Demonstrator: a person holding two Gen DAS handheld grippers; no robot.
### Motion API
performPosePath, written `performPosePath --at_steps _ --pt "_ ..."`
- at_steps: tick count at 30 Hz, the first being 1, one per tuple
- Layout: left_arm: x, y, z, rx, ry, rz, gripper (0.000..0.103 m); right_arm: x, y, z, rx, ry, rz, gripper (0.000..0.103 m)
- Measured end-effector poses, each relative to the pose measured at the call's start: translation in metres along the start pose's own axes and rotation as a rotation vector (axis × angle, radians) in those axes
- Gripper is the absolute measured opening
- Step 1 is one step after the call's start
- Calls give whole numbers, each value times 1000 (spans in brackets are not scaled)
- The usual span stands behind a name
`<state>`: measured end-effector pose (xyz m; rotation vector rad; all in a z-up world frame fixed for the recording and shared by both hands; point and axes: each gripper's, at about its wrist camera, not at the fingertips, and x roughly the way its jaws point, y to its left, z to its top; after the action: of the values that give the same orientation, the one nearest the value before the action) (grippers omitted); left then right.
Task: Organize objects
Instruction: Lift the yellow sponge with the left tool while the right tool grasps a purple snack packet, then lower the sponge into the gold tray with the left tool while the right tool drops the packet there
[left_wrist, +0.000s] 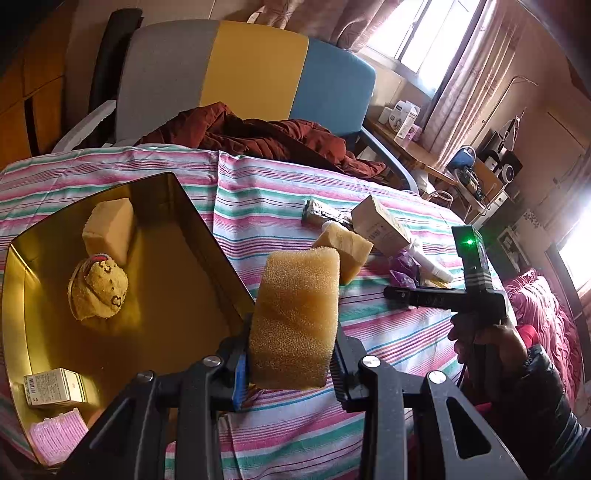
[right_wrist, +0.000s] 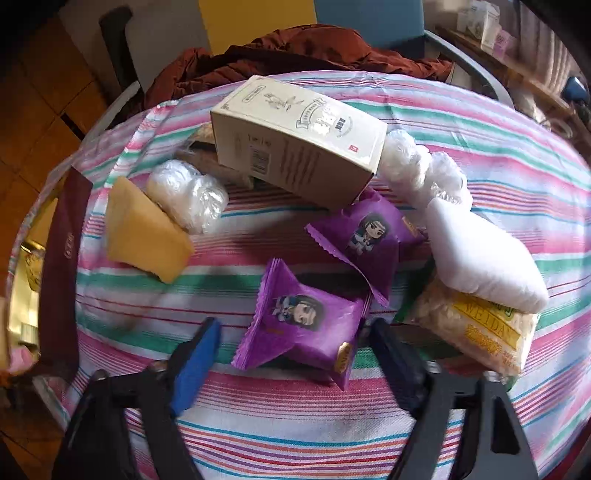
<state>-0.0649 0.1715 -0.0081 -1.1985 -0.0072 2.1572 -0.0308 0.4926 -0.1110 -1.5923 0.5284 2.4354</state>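
Note:
My left gripper (left_wrist: 291, 365) is shut on a yellow sponge (left_wrist: 295, 317) and holds it just right of the gold tray (left_wrist: 192, 236). The tray holds a sponge block (left_wrist: 109, 227), a plush cap (left_wrist: 98, 290), a small white box (left_wrist: 53, 389) and a pink pack (left_wrist: 59, 437). My right gripper (right_wrist: 291, 354) is open, its jaws on either side of a purple snack packet (right_wrist: 303, 325) on the striped cloth. It also shows in the left wrist view (left_wrist: 391, 293). Another sponge (right_wrist: 144, 236) lies to the left.
A cream carton (right_wrist: 299, 136), a second purple packet (right_wrist: 365, 236), white plastic bundles (right_wrist: 184, 194), a white pouch (right_wrist: 480, 258) and a yellow snack bag (right_wrist: 476, 332) lie on the cloth (right_wrist: 295, 424). A chair with a red jacket (left_wrist: 258, 133) stands behind the table.

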Motion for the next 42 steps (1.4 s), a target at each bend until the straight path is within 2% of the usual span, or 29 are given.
performPosePath --at_steps 3,6,8,10,14,20,24,30,32,33,36,39,42 --pt "-2 2 -1 -2 -6 3 35 2 -3 0 8 0 -20 85" --pt "-6 4 -3 -9 -13 5 35 0 2 0 -43 -17 -77 62" --pt "-11 6 -4 -16 -20 8 35 -4 5 -2 -51 -28 -68 51" --pt "-19 11 -5 -26 -33 13 35 -11 10 -5 -72 -47 -62 48" --pt "-38 30 -9 -66 -63 33 35 -24 20 -10 -102 -75 -37 47" --pt "-77 81 -14 -166 -141 116 35 -50 50 -24 -131 -111 89 47" --pt "-92 126 -17 -243 -167 203 35 -64 95 -28 -210 -137 168 47" --pt "-88 172 -7 -287 -166 307 35 -74 194 -18 -382 -159 263 47" --pt "-83 184 1 -292 -160 314 37 -69 227 -15 -436 -153 266 47" --pt "-82 187 3 -293 -162 331 45 -66 240 -13 -457 -150 261 47" --pt "-80 200 10 -298 -169 354 53 -50 276 -5 -475 -142 220 50" --pt "-84 208 9 -322 -175 410 66 -40 295 -1 -471 -127 207 60" --pt "-92 213 -2 -364 -191 382 66 -38 304 -8 -494 -130 170 61"
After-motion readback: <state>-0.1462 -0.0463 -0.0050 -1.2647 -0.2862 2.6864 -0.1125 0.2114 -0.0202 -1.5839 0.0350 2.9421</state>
